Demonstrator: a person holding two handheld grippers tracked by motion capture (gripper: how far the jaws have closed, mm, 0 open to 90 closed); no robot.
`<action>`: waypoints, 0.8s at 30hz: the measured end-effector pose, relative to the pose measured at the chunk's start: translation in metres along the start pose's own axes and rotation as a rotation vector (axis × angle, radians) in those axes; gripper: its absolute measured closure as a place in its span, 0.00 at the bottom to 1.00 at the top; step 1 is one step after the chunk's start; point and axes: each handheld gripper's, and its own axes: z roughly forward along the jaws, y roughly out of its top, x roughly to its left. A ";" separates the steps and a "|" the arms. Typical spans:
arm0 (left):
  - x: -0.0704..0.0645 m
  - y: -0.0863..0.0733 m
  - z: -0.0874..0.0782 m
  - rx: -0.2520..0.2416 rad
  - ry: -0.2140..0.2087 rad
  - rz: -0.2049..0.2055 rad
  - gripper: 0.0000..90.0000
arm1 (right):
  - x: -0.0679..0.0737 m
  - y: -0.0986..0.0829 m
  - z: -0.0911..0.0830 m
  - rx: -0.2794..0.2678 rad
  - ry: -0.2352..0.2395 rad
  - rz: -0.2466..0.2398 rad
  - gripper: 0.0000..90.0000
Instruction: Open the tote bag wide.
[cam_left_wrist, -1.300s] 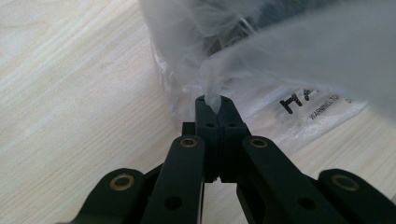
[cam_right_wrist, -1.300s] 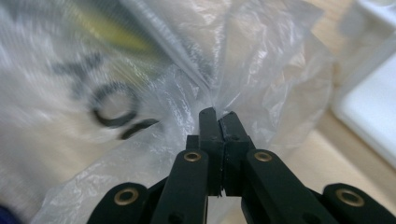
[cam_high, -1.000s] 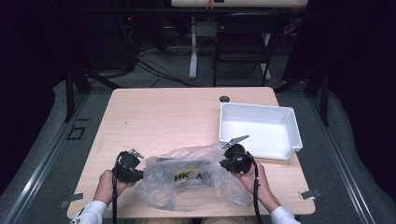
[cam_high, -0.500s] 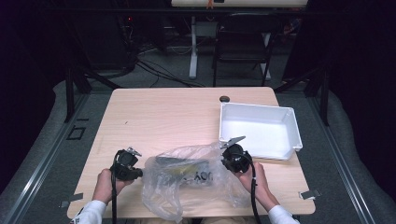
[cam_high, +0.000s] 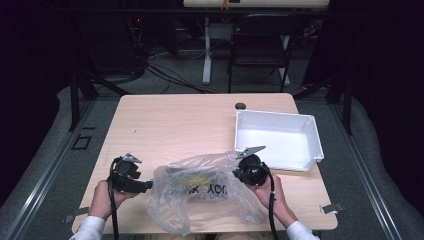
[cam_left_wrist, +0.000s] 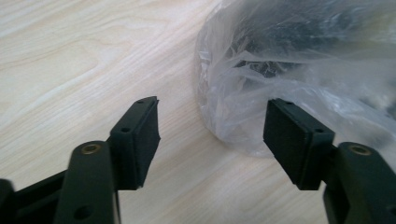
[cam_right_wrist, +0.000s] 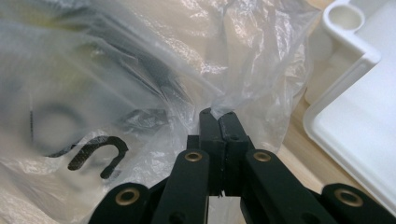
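The far and left parts of the table (cam_high: 170, 125) lie bare and passable. The bag (cam_high: 200, 192) blocks the near middle, between both grippers. The tray (cam_high: 277, 140) blocks the right side, just beside the bag. A small dark knob (cam_high: 240, 106) sits near the far edge.

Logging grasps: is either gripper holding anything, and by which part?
Right gripper pinches a fold of the clear plastic bag; left gripper open, holds nothing.
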 end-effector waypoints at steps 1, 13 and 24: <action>0.001 -0.001 -0.003 -0.005 -0.001 -0.006 0.35 | -0.001 0.000 -0.001 -0.003 -0.001 0.001 1.00; -0.009 0.001 -0.043 -0.109 -0.092 0.061 0.28 | -0.007 0.003 -0.012 -0.090 0.009 0.046 1.00; -0.055 0.015 -0.021 -0.085 -0.115 0.222 0.25 | -0.003 0.004 -0.010 -0.095 0.018 0.033 1.00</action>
